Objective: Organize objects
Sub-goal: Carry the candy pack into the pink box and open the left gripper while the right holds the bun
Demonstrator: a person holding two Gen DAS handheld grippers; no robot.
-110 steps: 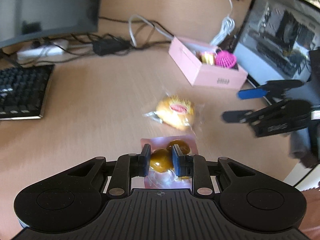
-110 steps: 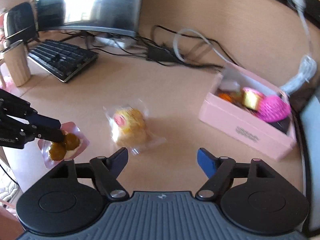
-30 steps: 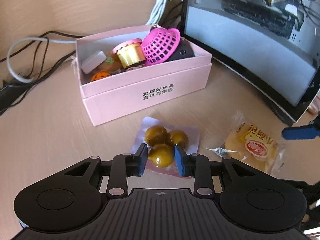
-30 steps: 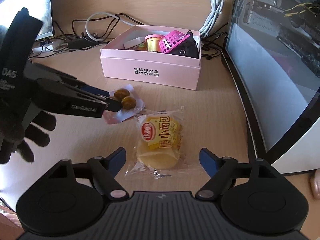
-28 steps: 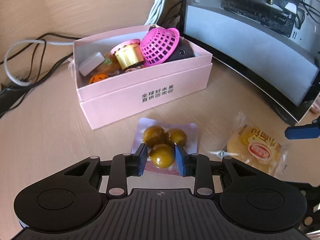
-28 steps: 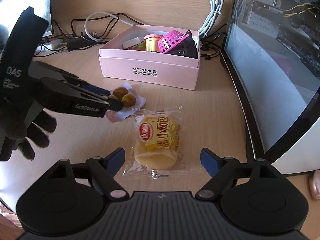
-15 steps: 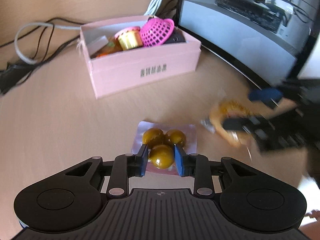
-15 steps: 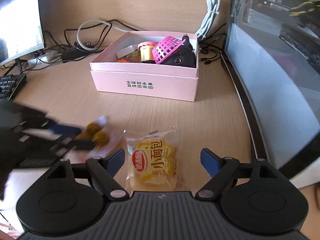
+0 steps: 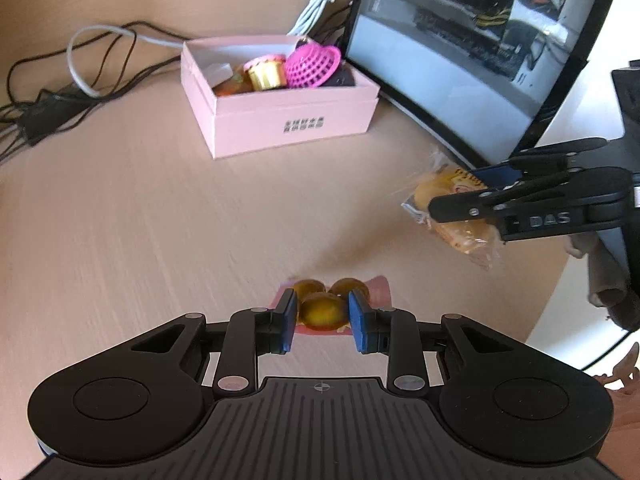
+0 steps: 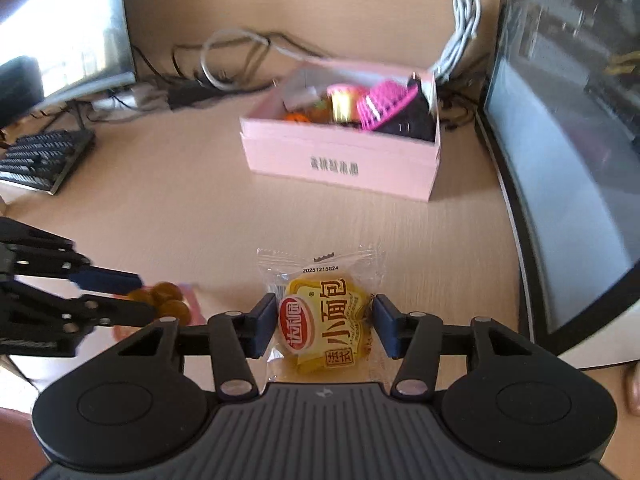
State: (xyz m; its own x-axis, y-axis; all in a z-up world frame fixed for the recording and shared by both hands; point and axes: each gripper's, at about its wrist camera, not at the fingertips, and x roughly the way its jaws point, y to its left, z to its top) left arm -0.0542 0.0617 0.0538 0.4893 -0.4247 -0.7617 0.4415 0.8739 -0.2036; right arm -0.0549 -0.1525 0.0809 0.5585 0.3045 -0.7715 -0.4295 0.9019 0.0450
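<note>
Ahead, pink box [image 10: 340, 160] between monitors; left hand-held gripper [image 9: 323, 314] grips candy pack [image 9: 322, 312], right hand-held gripper [image 10: 325, 322], just closing, clamps bun [image 10: 326, 320].

Bright daylight, screen glare, motion blur, fisheye bending at edges.

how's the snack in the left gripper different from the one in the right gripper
The left gripper holds a pink packet of brown balls; the right gripper, whose jaws have just been closing, grips a clear-wrapped yellow bun. The packet is smaller, the bun wider. Both are sealed snacks clamped between blue pads.
</note>
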